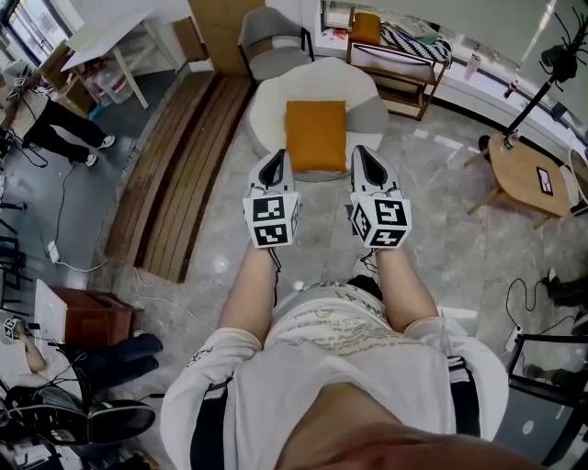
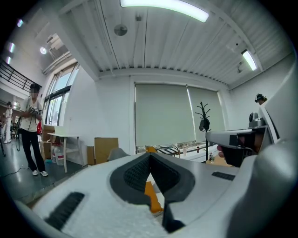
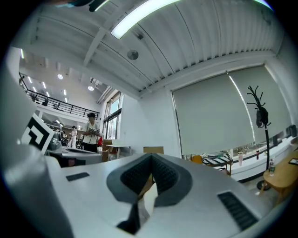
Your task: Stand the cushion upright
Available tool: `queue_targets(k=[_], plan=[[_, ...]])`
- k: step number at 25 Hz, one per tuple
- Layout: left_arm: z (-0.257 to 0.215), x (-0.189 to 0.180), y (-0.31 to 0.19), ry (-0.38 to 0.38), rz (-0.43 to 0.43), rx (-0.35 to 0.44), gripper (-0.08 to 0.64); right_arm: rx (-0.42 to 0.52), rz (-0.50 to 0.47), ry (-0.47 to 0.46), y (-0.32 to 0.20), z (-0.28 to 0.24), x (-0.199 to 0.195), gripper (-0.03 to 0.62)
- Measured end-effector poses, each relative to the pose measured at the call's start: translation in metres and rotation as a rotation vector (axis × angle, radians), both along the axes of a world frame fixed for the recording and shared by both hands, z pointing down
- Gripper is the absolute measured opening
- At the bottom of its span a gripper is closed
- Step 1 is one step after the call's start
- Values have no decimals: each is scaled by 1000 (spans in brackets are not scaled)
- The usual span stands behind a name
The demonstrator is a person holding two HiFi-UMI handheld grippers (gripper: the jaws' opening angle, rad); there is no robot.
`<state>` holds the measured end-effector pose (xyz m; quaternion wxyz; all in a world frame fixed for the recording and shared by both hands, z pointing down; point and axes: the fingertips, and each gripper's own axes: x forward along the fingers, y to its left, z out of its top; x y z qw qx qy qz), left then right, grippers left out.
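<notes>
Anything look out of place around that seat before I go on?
The orange cushion lies flat on the round white seat, not upright. The left gripper and right gripper are shut and empty by its near corners. Nothing looks spilled or damaged.

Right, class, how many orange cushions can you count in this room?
2. One cushion lies flat on the pale round seat in the middle; the other cushion sits on the wooden bench behind it. More may be hidden.
</notes>
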<state>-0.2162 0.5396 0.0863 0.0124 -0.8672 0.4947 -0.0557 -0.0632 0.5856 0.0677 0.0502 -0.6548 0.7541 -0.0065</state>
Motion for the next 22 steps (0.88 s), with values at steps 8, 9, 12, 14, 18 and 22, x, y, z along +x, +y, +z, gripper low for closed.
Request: queue_targets(k=[8,9,12,14,18,22], plan=[[0,43,-40,19,-28,-19,14,0,-24,-14,-43,2,42,26],[0,51,-47,20,-30,-27,14,-5,-25,-16,-50,2,51,26],[5,78,-61,11,-29,-46,14,-11,-22,-30,-70,4,83,26],[6,96,-71,6,-29,-49,14,-11,-26,-37,-83,3,102,26],[8,133,-90,6,-37,-48,14,-18,-57,-34,-105,5,134,26],[9,173,-105,16,-41,-57,14,-33,-85,-38,-117,11,164,26]])
